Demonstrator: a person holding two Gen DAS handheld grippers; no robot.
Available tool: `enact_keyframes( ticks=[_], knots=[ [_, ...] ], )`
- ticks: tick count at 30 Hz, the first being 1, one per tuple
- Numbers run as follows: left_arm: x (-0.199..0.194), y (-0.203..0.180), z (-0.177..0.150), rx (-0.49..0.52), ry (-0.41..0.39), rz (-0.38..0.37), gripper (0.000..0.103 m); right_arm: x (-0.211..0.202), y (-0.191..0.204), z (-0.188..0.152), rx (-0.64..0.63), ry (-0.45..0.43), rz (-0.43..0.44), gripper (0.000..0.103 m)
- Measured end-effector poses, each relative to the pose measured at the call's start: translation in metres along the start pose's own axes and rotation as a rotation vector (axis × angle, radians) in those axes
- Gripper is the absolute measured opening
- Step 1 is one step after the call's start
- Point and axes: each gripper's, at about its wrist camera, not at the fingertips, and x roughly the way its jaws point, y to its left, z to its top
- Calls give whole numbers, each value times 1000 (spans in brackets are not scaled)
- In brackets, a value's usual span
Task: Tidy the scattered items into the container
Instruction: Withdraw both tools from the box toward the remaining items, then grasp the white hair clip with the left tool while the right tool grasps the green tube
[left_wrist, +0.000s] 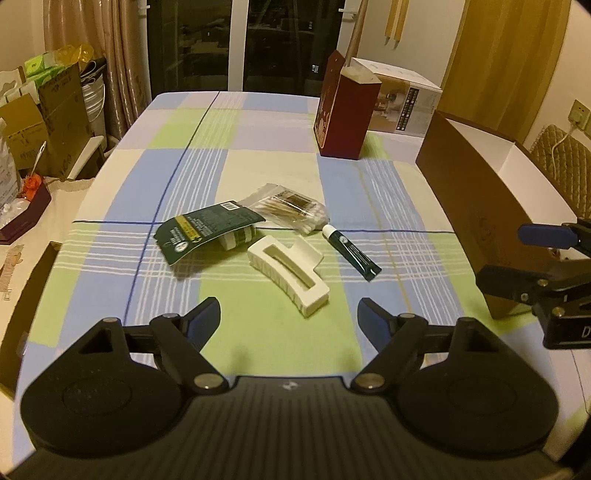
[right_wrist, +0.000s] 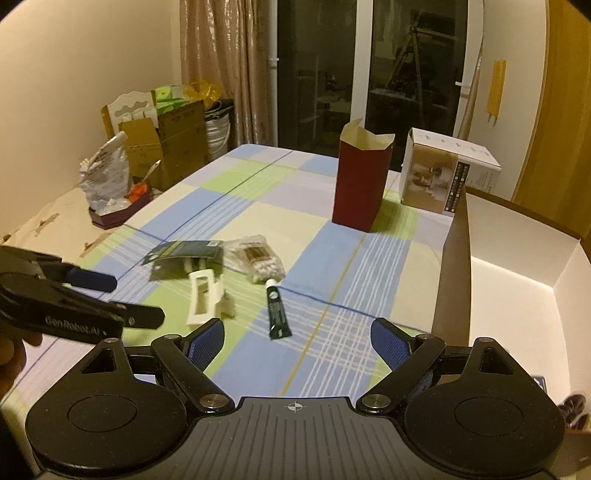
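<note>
Left tongs (left_wrist: 289, 323) hover above the near part of the bench (left_wrist: 258, 155), fingers spread wide and holding nothing; the blue pads face each other across bare checked tablecloth. Right tongs (right_wrist: 297, 341) are likewise spread and empty, poised over the cloth between the scattered items and the container (right_wrist: 517, 280).

Scattered items, grouped near the middle of the bench: a cream hair claw clip (left_wrist: 288, 275), lying just ahead of the left tongs; a dark green carded pack (left_wrist: 207, 230), its card tilted up over pale contents, to the left of the clip; a clear bag of cotton swabs (left_wrist: 291, 208), behind the clip and touching the pack's far corner; a small dark green tube (left_wrist: 351, 253) with a white cap, to the right of the clip, its cap end near the swab bag.

The container is an open box, brown outside and white inside, standing at the right edge of the bench, well apart from the items. In the right wrist view its floor shows mostly bare, with a dark object (right_wrist: 572, 410) at the near corner, too blurred to identify.

Behind the items: a tall dark red carton (left_wrist: 345, 118), upright with its top open, and a white printed box (left_wrist: 402, 101) beside it
</note>
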Motion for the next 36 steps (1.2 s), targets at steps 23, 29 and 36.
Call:
enact_keyframes(
  ticks=[23, 29, 36],
  knots=[
    [80, 2, -1, -1, 50, -12, 30, 104, -13, 4, -4, 83, 46, 72],
    [68, 14, -2, 32, 47, 21, 29, 134, -9, 3, -19, 116, 64, 72],
    [73, 20, -4, 18, 37, 19, 29, 163, 0, 8, -67, 126, 74, 52]
  ],
)
